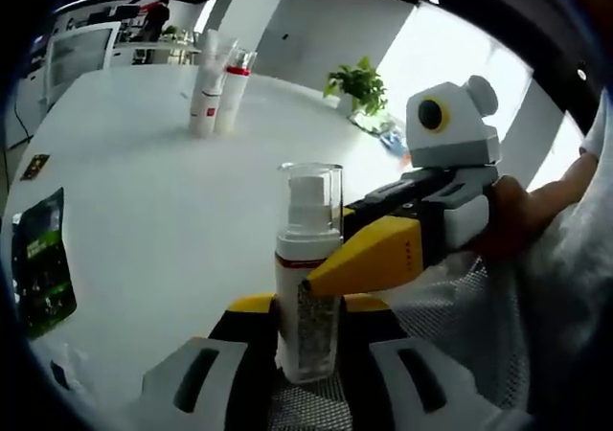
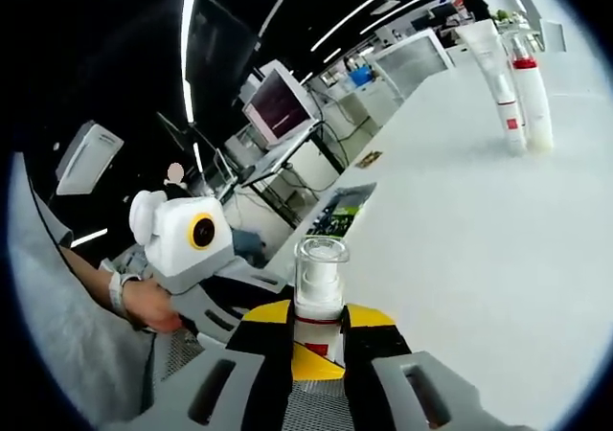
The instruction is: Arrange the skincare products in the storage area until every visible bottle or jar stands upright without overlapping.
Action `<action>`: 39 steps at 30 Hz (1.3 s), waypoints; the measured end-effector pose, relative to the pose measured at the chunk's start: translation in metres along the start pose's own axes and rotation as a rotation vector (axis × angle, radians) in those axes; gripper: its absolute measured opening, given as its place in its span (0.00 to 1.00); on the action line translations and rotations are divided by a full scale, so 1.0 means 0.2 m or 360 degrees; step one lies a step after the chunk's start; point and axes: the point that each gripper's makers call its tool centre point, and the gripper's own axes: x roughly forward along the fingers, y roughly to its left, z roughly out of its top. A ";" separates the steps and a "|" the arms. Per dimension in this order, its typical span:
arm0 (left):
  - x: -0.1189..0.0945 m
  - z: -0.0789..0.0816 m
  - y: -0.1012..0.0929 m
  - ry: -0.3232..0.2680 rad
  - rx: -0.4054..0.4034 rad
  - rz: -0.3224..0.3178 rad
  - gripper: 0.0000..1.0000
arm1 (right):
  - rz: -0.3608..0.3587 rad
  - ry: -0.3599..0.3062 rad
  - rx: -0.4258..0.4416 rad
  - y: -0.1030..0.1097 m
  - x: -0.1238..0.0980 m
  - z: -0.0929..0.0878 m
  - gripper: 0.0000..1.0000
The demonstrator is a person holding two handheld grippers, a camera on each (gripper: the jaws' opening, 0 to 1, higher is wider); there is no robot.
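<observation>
While both sets of jaws pinch the clear-capped pump bottle (image 1: 308,278) upright at the white worktop's (image 1: 172,201) near edge, left gripper (image 1: 308,378) meets right gripper (image 2: 318,378); two tubes (image 1: 216,96) stand upright far off

Upright clear-capped pump bottle (image 1: 308,287); two upright tubes (image 1: 216,94) beyond

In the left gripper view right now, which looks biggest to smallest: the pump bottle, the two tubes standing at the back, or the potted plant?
1. Pump bottle, by far, though it sits nearest the camera, between the jaws.
2. The two tubes, standing upright on the white table.
3. Potted plant.
The tubes and plant look close in size; distance makes their true sizes unsure.
</observation>
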 end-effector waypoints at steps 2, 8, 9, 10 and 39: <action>0.00 0.00 0.01 0.0000 -0.0008 0.0002 0.21 | -0.0004 -0.0007 -0.0008 0.00 0.00 0.00 0.13; 0.00 -0.02 0.01 0.0032 0.0022 0.0002 0.20 | -0.0012 -0.0031 0.0008 -0.02 -0.01 0.02 0.13; 0.00 -0.02 0.00 0.0032 0.0053 0.0006 0.20 | -0.0011 -0.0034 0.0010 -0.01 -0.01 0.02 0.13; 0.00 -0.02 0.01 0.0028 0.0067 0.0009 0.20 | -0.0013 -0.0037 0.0004 -0.01 -0.01 0.02 0.13; 0.01 -0.03 -0.01 0.0068 0.0111 0.0009 0.19 | -0.0039 0.0003 -0.0090 0.00 0.00 0.01 0.14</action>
